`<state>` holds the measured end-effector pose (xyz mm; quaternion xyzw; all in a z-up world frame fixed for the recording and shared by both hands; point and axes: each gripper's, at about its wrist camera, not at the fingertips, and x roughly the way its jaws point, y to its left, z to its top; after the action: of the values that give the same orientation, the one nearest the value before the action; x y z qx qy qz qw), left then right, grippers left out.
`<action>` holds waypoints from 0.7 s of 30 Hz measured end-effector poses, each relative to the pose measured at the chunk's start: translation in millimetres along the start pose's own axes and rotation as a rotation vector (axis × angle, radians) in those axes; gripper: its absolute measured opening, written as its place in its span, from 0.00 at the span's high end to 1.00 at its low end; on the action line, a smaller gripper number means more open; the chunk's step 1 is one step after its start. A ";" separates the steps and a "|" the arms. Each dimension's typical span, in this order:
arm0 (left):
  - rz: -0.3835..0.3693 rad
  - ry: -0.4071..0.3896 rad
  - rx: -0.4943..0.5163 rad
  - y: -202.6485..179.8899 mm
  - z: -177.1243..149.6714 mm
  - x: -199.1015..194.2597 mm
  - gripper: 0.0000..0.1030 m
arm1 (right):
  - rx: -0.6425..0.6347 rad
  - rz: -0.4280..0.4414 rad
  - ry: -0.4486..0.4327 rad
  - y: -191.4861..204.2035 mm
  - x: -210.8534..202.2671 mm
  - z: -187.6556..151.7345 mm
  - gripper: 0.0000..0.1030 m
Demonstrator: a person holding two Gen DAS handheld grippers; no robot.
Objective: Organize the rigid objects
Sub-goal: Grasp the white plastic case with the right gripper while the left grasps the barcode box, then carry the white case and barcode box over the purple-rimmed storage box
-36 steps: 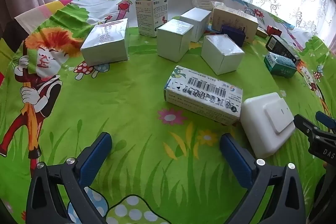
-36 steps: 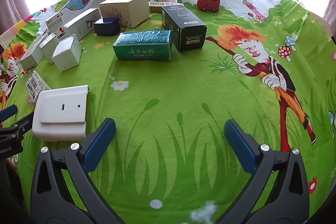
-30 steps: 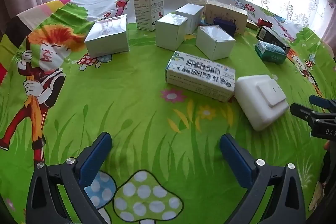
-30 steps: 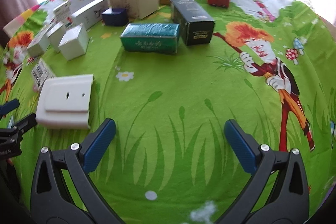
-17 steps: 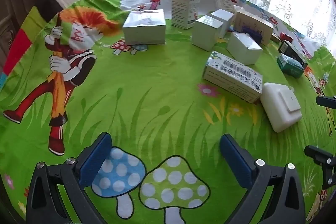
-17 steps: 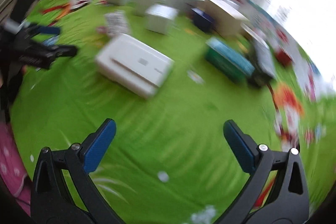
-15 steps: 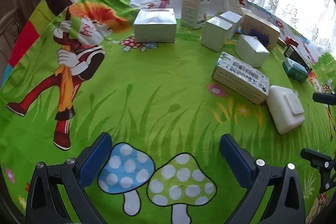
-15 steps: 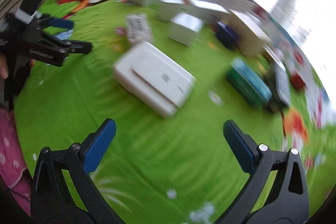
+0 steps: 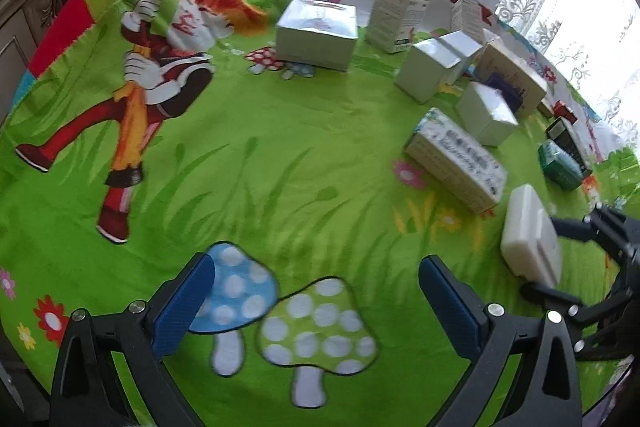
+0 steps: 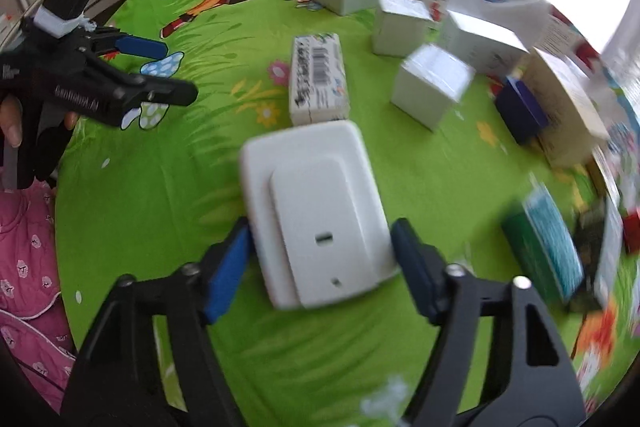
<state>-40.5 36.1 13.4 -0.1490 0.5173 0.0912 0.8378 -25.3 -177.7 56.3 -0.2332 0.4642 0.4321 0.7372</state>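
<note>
A flat white plastic box lies on the green cartoon cloth. My right gripper has its blue-padded fingers on either side of the box's near end, close to or touching its sides; it also shows in the left wrist view around the white box. My left gripper is open and empty over the mushroom print, well left of the box. A barcoded carton lies just beyond the white box.
Several white cartons stand in a row toward the window. A green box, a dark blue box and a black box lie at the right. The left gripper and hand show at the right wrist view's left.
My right gripper swung left toward the white box and closed in around its near end. My left gripper drew back and turned left, away from the boxes.
</note>
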 end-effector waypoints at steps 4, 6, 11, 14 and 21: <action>-0.047 -0.037 0.017 -51.4 9.3 1.2 0.01 | 0.220 -0.111 -0.041 -1.5 -21.1 -37.6 0.32; -0.028 -0.071 0.004 -75.1 18.7 5.3 0.01 | 0.300 -0.181 -0.054 3.7 -30.4 -55.4 0.32; 0.200 -0.124 -0.044 -103.7 36.0 26.3 0.04 | 0.421 -0.268 -0.077 12.7 -40.2 -75.2 0.31; 0.211 -0.108 -0.048 -88.9 41.9 38.7 0.25 | 0.430 -0.274 -0.075 11.9 -41.5 -79.5 0.31; 0.090 -0.103 0.158 -58.6 15.0 7.8 0.67 | 0.474 -0.260 -0.089 4.8 -39.4 -76.0 0.31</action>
<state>-6.4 -13.8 21.8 -0.0541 0.4854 0.0952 0.8674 -73.8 -248.4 56.5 -0.0926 0.4855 0.2228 0.8403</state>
